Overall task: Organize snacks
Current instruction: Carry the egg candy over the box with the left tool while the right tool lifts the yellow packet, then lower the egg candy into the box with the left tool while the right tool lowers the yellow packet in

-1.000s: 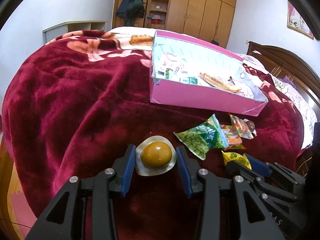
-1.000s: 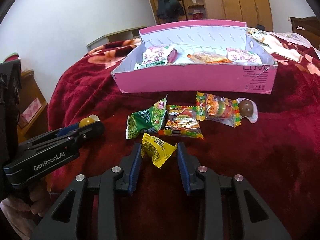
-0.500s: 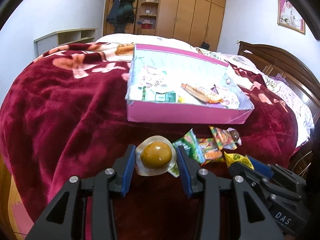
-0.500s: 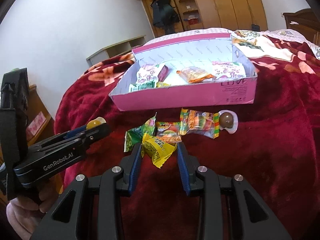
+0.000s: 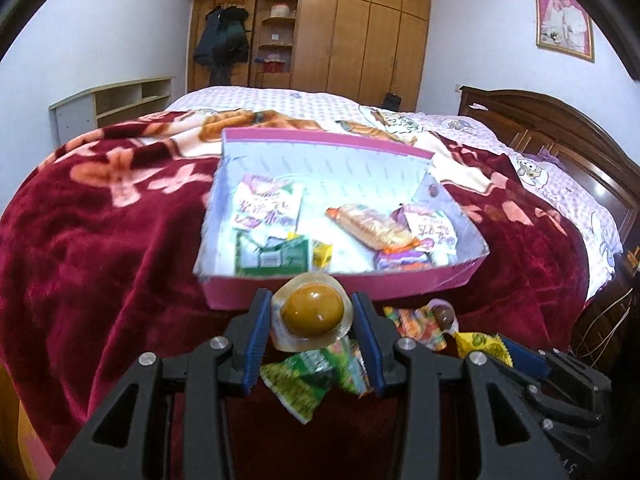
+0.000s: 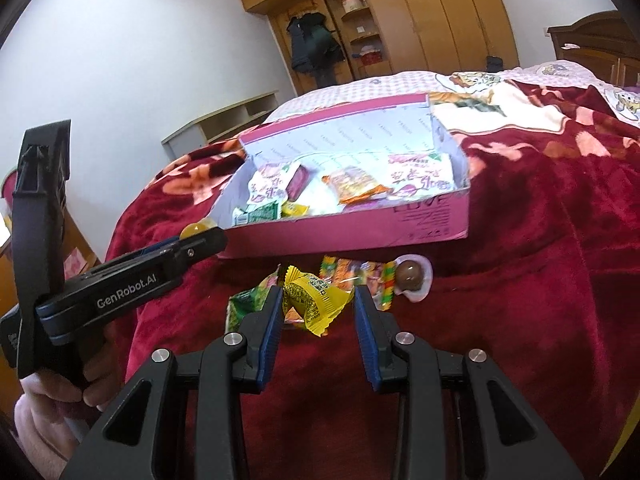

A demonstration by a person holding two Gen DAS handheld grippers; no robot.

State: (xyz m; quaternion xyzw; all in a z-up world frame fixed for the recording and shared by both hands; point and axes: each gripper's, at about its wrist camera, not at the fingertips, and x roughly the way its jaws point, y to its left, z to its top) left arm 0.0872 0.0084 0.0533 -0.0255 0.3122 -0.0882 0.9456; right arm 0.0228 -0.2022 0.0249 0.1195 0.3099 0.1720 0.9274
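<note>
Loose snack packets (image 6: 360, 276) on my bed's red blanket (image 5: 100, 240) before the pink box (image 5: 360, 284); my left gripper (image 5: 312, 316) clasps a jelly cup (image 5: 312, 308), my right gripper (image 6: 316, 304) a yellow candy (image 6: 316, 292).

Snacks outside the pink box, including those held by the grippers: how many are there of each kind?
Round cups: 2 (amber cup, brown cup)
Flat packets: 3 (green packet, multicoloured packet, orange packet mostly hidden)
Wrapped candies: 1 (yellow candy)
Total: 6
</note>
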